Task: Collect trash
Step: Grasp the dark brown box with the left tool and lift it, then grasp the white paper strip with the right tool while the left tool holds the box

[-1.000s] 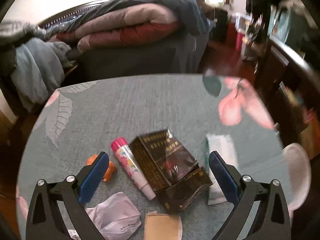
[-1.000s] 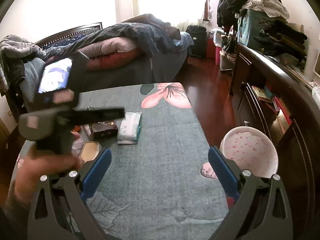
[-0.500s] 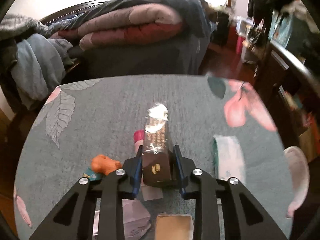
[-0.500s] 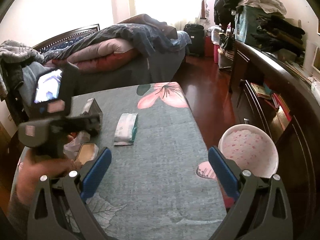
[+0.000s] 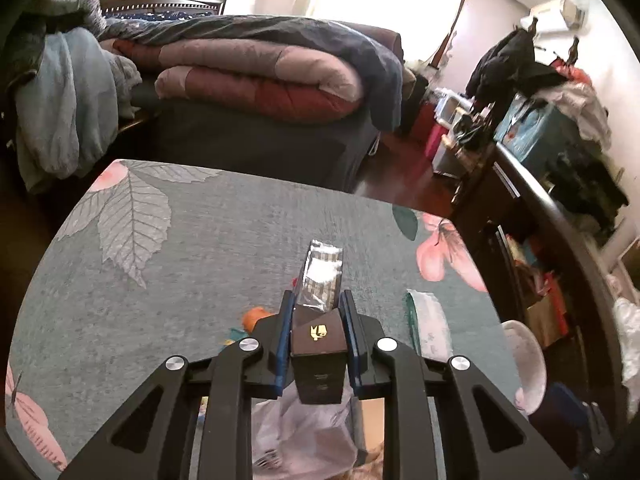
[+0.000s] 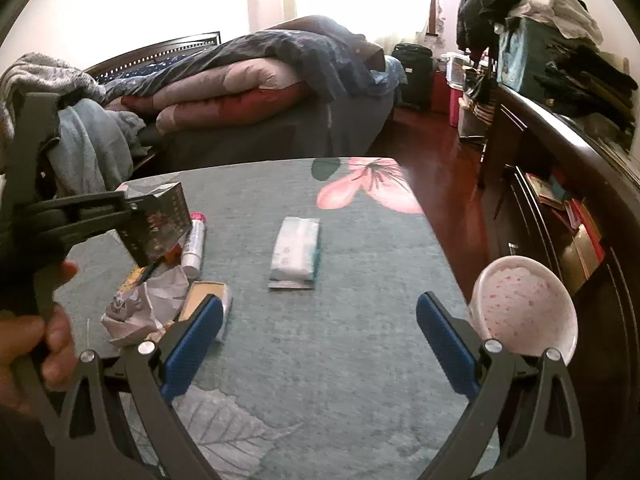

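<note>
A: Where is the dark box (image 5: 318,334)?
B: Clamped between the left gripper (image 5: 316,322)'s blue pads, lifted above the table (image 5: 224,240).
A: Which way does it point?
B: Its long axis runs forward along the fingers, foil end away from the camera.
A: And the right gripper (image 6: 318,344)?
B: Jaws spread wide, holding nothing, tissue pack (image 6: 296,252) beyond.

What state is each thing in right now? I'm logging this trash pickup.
left gripper: shut on the dark box
dark box: held off the table, lid end open
right gripper: open, empty
tissue pack: flat on the table
crumpled paper: lying on the table
pink bin: upright beside the table
</note>
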Demonstrator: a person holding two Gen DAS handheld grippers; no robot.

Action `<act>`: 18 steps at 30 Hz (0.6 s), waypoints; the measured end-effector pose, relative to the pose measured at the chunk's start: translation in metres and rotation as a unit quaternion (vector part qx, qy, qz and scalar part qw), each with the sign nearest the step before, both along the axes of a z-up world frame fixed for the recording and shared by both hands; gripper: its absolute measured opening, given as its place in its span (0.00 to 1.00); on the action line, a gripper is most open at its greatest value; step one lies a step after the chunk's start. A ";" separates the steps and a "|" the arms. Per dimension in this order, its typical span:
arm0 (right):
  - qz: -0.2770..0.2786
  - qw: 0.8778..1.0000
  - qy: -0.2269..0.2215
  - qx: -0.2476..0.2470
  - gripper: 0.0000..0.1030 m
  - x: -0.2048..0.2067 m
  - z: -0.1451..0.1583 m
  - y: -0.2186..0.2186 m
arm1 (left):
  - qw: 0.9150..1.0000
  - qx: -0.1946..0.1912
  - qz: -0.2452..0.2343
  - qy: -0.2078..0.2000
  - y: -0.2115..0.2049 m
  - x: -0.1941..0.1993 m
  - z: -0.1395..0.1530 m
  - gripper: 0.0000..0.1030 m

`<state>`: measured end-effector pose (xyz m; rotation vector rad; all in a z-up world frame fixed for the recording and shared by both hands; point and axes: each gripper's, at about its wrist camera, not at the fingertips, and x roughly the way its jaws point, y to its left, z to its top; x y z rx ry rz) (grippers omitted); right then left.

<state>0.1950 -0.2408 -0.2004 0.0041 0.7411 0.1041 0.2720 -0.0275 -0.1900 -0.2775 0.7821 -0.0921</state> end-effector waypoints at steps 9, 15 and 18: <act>0.044 0.999 0.027 -0.006 0.95 0.023 -0.019 0.048 | 0.999 0.000 0.031 -0.036 0.037 -0.025 0.018 0.22; 0.055 0.997 0.048 -0.030 0.93 0.041 -0.039 0.080 | 0.998 -0.003 0.040 -0.044 0.055 -0.033 0.020 0.22; 0.052 0.996 0.058 -0.029 0.78 0.049 -0.045 0.086 | 0.998 -0.006 0.040 -0.044 0.059 -0.034 0.018 0.22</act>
